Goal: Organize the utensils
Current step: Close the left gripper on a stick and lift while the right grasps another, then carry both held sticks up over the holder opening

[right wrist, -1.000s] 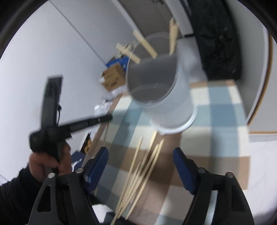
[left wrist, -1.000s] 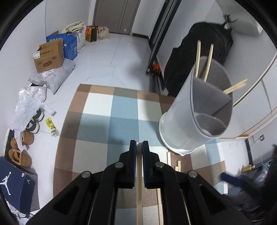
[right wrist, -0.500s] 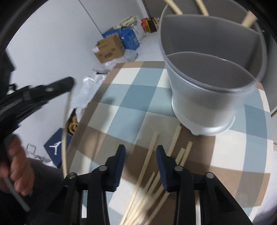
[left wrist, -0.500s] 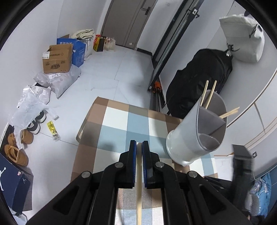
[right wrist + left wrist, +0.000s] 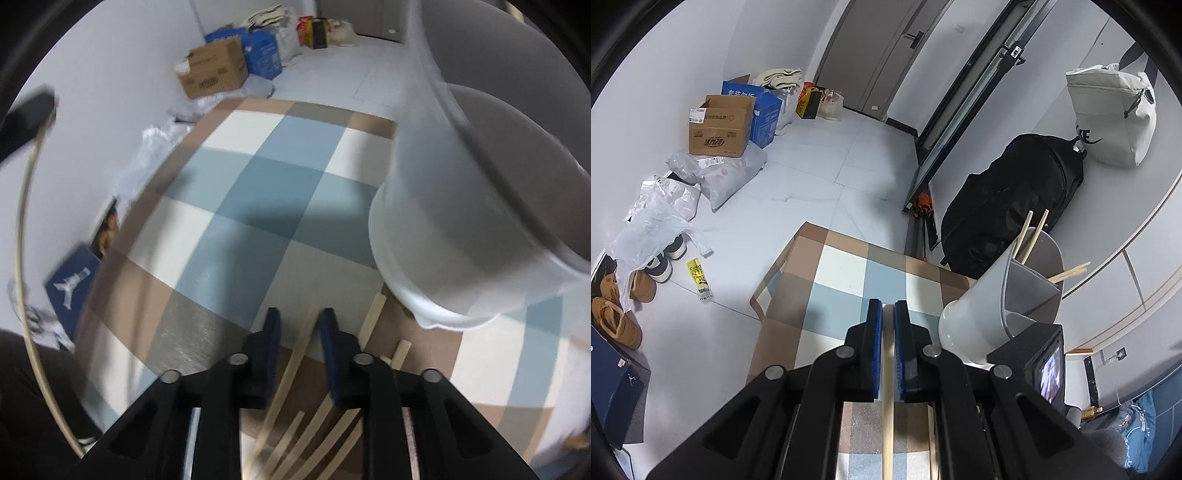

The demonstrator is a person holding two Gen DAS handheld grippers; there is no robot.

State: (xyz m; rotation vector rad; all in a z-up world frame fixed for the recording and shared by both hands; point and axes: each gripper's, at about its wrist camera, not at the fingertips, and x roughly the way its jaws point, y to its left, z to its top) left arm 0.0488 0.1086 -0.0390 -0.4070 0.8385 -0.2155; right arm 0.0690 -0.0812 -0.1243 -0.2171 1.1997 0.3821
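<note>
A grey utensil holder [image 5: 1001, 295] with inner dividers stands on a checked tablecloth [image 5: 849, 280] of blue, white and brown squares; everything below is placed in relation to that holder.

From the left wrist camera, the holder sits just to the right of the left gripper [image 5: 888, 314]. Four chopsticks already stand in its far compartments [image 5: 1032, 236], leaning against the rim. The left gripper's blue-padded fingers are pressed together on a single wooden chopstick [image 5: 887, 406], which runs back between them toward the camera. Beside the holder's near side, a black block with a small screen is part of the other gripper [image 5: 1034, 350].

From the right wrist camera, the holder fills the upper right, very close and blurred. At the foot of the holder lies a loose pile of chopsticks [image 5: 325, 421] on the cloth. The right gripper [image 5: 300, 321] points down at this pile, its jaws closing — one pale stick [image 5: 295, 362] lies between the fingers, with gaps showing on both sides, so the pads are not yet pressing it.

Behind the holder, against the wall, rest a black bag [image 5: 1008, 206] and a white bag [image 5: 1112, 118].
</note>
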